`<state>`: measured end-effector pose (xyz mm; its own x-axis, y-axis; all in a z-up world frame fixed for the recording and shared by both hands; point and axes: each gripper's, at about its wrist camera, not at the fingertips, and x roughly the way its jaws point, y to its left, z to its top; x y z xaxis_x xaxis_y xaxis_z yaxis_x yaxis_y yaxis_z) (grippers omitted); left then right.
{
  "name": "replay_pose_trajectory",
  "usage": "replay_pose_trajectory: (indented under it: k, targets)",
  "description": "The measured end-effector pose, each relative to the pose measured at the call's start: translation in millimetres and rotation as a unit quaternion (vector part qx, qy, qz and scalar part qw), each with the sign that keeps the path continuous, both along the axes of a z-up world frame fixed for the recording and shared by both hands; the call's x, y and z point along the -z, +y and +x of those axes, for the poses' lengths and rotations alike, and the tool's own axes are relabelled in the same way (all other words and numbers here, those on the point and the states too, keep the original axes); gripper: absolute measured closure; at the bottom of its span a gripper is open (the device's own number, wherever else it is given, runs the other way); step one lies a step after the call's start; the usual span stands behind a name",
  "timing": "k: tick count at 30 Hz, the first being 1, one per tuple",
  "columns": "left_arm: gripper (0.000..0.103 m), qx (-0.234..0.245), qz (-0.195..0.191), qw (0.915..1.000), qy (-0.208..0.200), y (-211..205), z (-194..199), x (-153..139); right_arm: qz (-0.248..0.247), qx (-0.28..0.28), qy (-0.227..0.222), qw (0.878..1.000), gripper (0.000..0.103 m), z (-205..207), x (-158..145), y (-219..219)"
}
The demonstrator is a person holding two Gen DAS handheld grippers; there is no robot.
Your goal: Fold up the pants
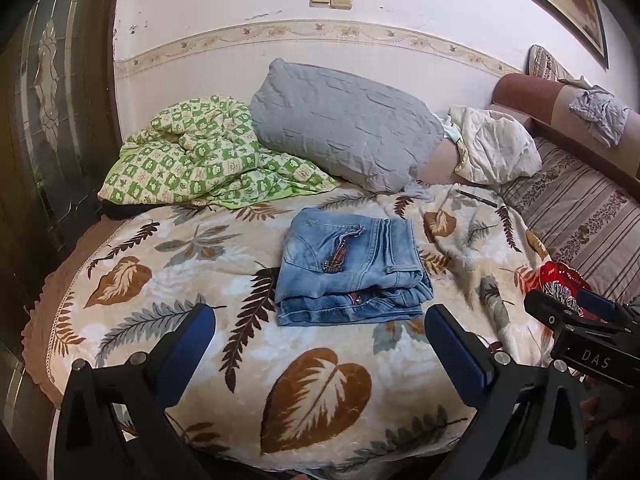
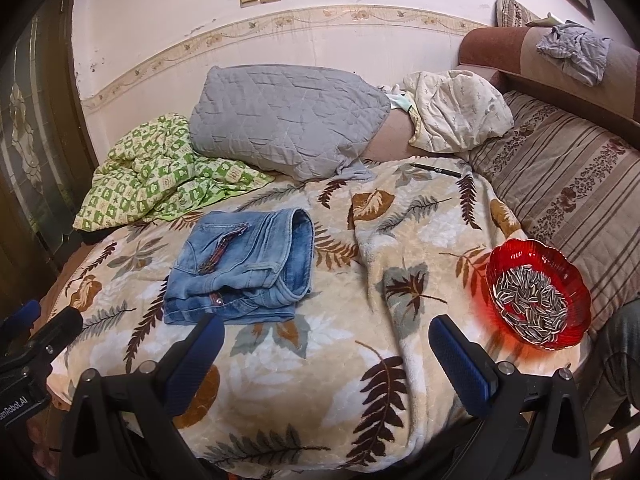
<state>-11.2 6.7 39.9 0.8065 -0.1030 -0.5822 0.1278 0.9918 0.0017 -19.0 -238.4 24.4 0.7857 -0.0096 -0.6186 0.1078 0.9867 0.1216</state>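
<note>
Light blue jeans (image 1: 352, 268) lie folded into a compact stack on the leaf-patterned blanket (image 1: 200, 264); they also show in the right wrist view (image 2: 244, 268). My left gripper (image 1: 320, 322) is open and empty, pulled back just in front of the jeans' near edge. My right gripper (image 2: 326, 330) is open and empty, to the right of the jeans, above the blanket (image 2: 360, 360). The right gripper's body shows at the right edge of the left wrist view (image 1: 580, 316).
A red glass bowl (image 2: 576, 280) of sunflower seeds sits on the blanket's right side. A grey pillow (image 1: 344, 124), a green checked quilt (image 1: 192, 156) and a cream cloth (image 1: 496, 148) lie behind. A black pen (image 2: 436, 168) lies near the striped sofa (image 2: 568, 184).
</note>
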Motion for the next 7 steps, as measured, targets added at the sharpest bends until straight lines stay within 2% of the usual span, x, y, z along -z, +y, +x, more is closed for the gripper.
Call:
replay_pose_trajectory:
  k: [7]
  targets:
    - [0.0,-0.008,-0.004,0.9999,-0.008,-0.5,-4.4,-1.4,-0.001,-0.002,0.001,1.0,0.0,1.7,0.2,0.9]
